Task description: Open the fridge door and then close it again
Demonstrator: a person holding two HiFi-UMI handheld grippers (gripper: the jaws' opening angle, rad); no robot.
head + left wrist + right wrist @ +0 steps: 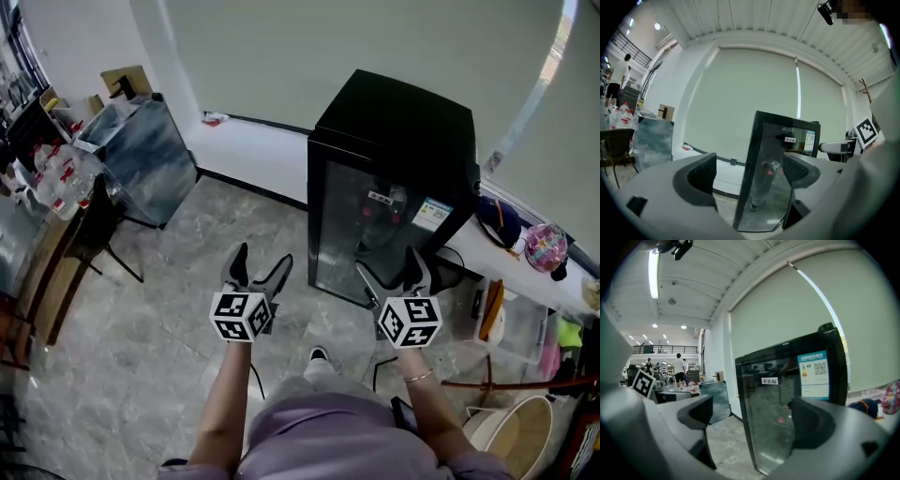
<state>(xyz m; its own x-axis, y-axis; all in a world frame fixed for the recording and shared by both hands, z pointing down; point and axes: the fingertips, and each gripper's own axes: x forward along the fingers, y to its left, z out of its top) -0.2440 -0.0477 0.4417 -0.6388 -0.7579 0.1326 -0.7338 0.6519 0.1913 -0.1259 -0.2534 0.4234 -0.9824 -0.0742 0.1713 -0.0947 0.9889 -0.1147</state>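
Grey marbled floor [178, 319] lies beneath you, with one of your shoes [319, 355] showing between your forearms. You hold both tools out in front at about the same height. Your left gripper [263, 255] has its jaws spread wide with nothing between them; its own view looks through the gap at the fridge's front corner and touches nothing. Your right gripper [386, 262] is spread just as wide and also empty. In the head view it overlaps the lower edge of the fridge front, but its own view shows floor between the jaws and the glass, so it is near and apart.

Just beyond the grippers stands the black fridge [394, 122], upright on the floor, its glass door [356, 234] closed flush against the cabinet. A blue-and-white label [433, 214] sits at the door's upper corner on your right, and a small white sticker [379, 197] lies beside it. Off to your left, well apart, are a dark chair [94, 230] and a shiny metal-faced cabinet [141, 150]. Behind the fridge a white ledge [253, 150] runs along the wall under a pale green blind [309, 47].
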